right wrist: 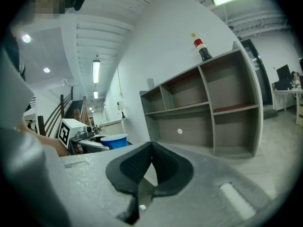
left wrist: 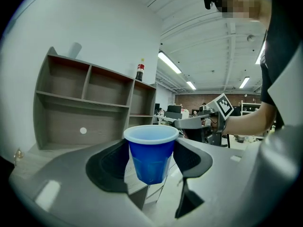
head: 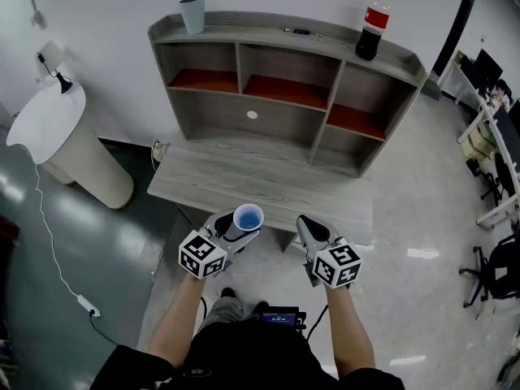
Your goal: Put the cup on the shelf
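Note:
A blue plastic cup (head: 248, 217) with a white inside stands upright between the jaws of my left gripper (head: 240, 228), which is shut on it. In the left gripper view the cup (left wrist: 151, 154) fills the gap between the dark pads. It hangs just over the near edge of the grey wooden desk (head: 244, 181). The shelf unit (head: 284, 104), with open compartments and red floors, stands at the back of that desk. My right gripper (head: 312, 231) is beside the left one, jaws shut and empty; its pads (right wrist: 163, 167) meet at the tips.
On top of the shelf stand a grey cup (head: 192, 14) at the left and a cola bottle (head: 371, 25) at the right. A white round-topped stand (head: 57, 136) is left of the desk, with a cable (head: 57, 250) across the floor. Office chairs and desks (head: 491, 153) are at the right.

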A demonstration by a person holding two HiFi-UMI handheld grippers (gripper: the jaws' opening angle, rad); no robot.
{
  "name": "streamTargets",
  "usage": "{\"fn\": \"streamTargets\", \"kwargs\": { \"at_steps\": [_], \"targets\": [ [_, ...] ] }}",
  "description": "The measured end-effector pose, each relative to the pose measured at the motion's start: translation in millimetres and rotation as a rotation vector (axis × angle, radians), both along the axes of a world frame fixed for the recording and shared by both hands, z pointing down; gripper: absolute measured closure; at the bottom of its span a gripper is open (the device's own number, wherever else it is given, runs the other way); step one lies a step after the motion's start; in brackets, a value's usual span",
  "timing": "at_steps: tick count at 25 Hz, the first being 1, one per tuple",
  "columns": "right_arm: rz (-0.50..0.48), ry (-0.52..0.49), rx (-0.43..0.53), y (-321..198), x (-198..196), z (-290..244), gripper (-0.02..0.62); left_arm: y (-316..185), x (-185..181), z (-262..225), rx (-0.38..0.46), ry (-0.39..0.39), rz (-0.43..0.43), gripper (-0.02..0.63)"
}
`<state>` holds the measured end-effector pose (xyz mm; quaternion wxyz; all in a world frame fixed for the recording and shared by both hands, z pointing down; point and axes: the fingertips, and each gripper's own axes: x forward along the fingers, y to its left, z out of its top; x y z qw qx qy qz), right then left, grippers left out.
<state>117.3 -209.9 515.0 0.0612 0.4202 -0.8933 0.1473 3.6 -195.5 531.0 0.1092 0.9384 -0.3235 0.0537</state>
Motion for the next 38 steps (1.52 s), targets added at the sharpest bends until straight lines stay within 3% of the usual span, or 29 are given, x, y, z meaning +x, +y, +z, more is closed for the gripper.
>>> {"fn": "streamTargets", "kwargs": {
  "at_steps": [7,26,38],
  "targets": [
    [0.005,0.009,-0.011,-24.7,-4.2,6.3,0.598,-27.4,-5.5,8.6,-0.013,0.003,0.006,0.305],
    [0.128,0.033,0.0,-149.1,-37.2,0.5,0.598,-169.7,-31.2,4.1,0.009,0.015,0.147,0.307],
    [0.191,0.028,-0.014,-178.0,-56.3,7.6,0.598,-210.1,-44.9,8.5,0.005,0.015,0.221,0.307]
  ]
}}
